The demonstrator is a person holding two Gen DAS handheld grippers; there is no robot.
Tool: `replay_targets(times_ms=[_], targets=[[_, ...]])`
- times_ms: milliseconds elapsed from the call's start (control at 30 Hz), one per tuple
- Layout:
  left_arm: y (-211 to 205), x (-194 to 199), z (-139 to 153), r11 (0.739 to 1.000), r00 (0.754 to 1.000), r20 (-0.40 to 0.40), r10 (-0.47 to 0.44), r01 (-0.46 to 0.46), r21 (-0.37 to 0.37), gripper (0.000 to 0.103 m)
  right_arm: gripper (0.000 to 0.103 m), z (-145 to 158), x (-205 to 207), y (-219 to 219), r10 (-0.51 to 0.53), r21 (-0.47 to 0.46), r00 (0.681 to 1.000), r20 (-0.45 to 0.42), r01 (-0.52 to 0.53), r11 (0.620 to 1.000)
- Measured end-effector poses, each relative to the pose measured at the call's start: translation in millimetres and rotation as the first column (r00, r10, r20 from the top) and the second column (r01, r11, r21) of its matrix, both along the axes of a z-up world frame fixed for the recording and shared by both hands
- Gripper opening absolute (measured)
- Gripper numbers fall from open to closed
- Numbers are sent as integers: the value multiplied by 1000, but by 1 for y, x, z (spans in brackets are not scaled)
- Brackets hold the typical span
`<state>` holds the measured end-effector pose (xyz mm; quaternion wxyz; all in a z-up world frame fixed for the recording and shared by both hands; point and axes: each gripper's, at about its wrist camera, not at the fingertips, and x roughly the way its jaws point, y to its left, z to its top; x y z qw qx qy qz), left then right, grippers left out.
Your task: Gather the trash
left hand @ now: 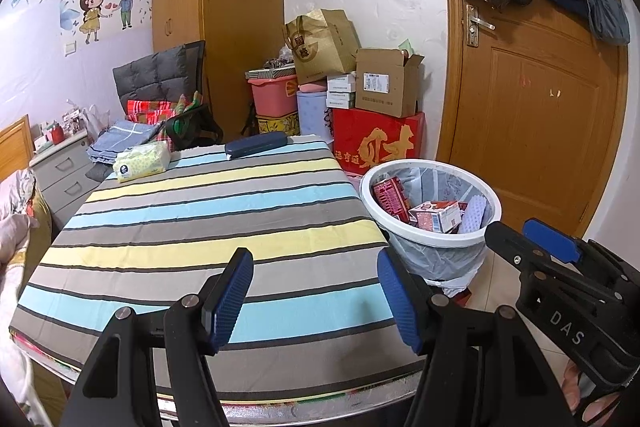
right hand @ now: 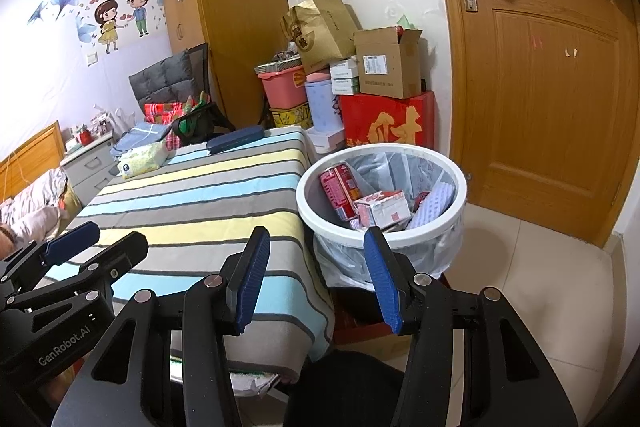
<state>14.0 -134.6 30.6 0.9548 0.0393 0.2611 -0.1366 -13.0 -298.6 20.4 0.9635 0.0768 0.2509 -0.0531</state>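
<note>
One rectangular counter (left hand: 208, 211) under a woven cloth striped grey, yellow and pale blue carries one soft pack of tissues (left hand: 141, 162) and one long, dark blue hard case (left hand: 256, 144) at its far edge. Beside the counter stands one round white plastic bin (right hand: 382, 231) lined with a crinkled clear bag, holding the trash: two red-printed cartons (right hand: 380, 207), a lilac bumpy pad and scraps too buried to count. Left gripper (left hand: 316, 297) and right gripper (right hand: 318, 281) are cut off below; their ribbed blue jaws stand apart, empty.
</note>
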Motion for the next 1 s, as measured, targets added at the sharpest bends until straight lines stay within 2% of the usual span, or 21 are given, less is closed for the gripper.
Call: replay_targets(times_ms=[1000], targets=[[1, -1, 1, 1000, 1000, -1, -1, 1, 1, 64, 51, 1, -1, 2, 4, -1, 1000, 1, -4, 1000]])
